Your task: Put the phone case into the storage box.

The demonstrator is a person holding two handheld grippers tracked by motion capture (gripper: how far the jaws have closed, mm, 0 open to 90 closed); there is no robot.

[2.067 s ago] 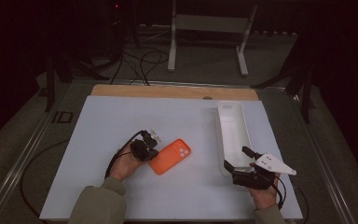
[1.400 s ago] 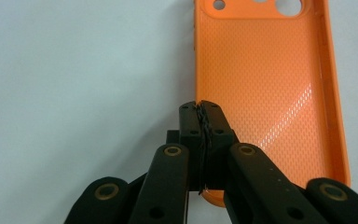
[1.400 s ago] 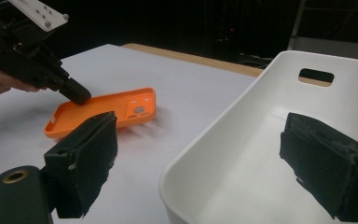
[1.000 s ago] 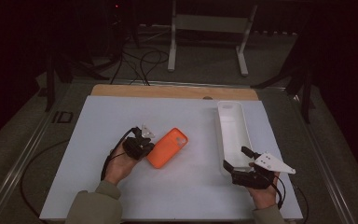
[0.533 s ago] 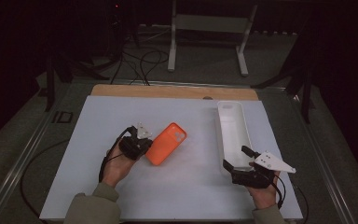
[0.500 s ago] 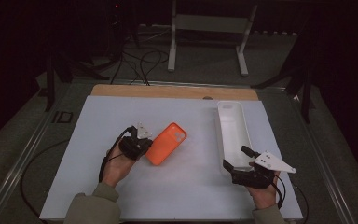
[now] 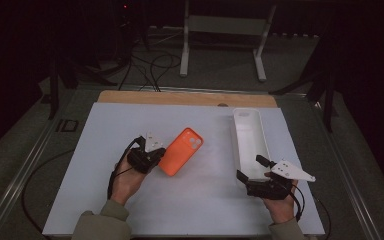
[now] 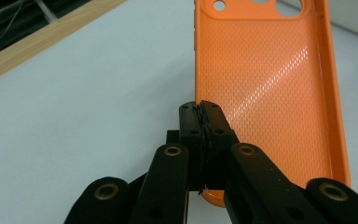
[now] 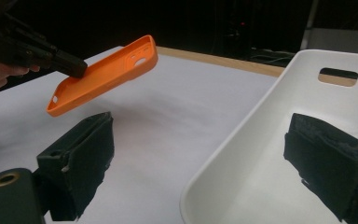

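Note:
An orange phone case [image 7: 182,150] hangs tilted a little above the white table, camera holes at its far end. My left gripper [image 7: 159,153] is shut on the case's near left rim. In the left gripper view the jaws [image 8: 201,109] pinch that rim of the case [image 8: 261,70], whose hollow inside faces up. From the right gripper view, the case [image 9: 102,74] floats over its shadow, held by the left gripper [image 9: 77,69]. My right gripper [image 7: 249,168] stands open [image 9: 203,133] astride the near corner of a long white tray [image 7: 250,135], one jaw inside it, one outside.
The white tray [image 9: 242,126] runs from the right gripper toward the back of the table and has a handle slot at its far end. A wooden strip [image 7: 180,97] borders the far edge of the white mat [image 7: 205,205]. Cables and a metal stand [image 7: 220,25] lie beyond.
The left gripper has pulled slightly left and swung the orange case, its far end now pointing more toward the back of the table. The right gripper has stayed at the tray.

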